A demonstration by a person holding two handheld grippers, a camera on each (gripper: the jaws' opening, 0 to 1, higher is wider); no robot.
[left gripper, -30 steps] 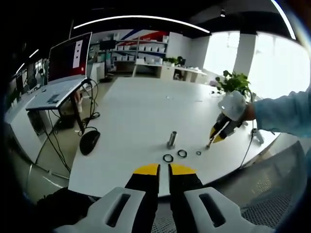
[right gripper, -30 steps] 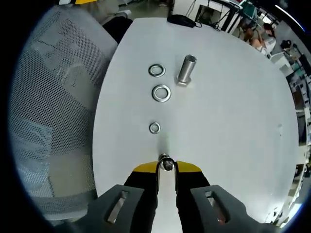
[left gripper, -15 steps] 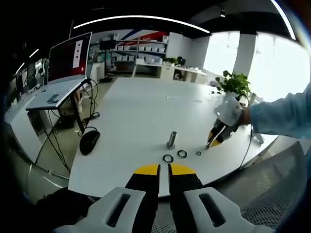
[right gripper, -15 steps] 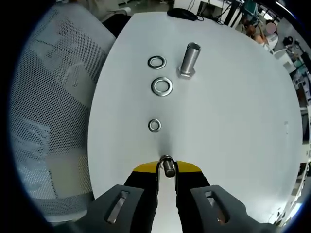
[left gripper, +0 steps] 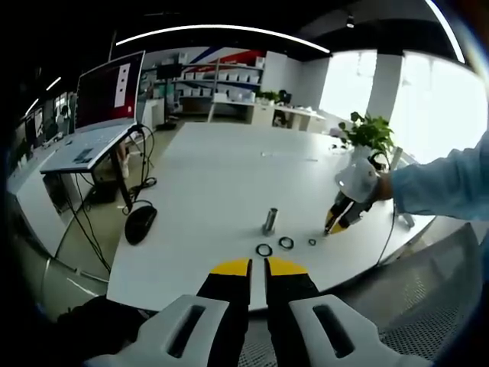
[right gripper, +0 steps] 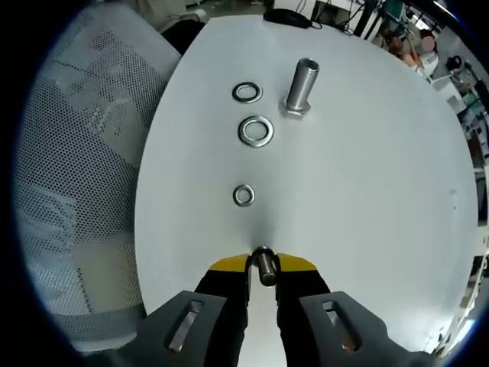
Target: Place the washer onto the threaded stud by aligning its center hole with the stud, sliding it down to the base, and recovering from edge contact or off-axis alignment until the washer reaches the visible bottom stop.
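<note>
The threaded stud (right gripper: 299, 86) stands upright on its hex base on the white counter (right gripper: 367, 199), bare of any washer. Three washers lie flat beside it: the far washer (right gripper: 247, 93) and the large washer (right gripper: 256, 131) just beside its base, the small washer (right gripper: 244, 195) nearer my right gripper (right gripper: 263, 266). My right jaws are closed on a small metal piece (right gripper: 264, 267) at their tips, above the counter. My left gripper (left gripper: 257, 267) hangs off the counter's edge, jaws closed with nothing between them. A mesh chair (right gripper: 76, 153) sits alongside.
</note>
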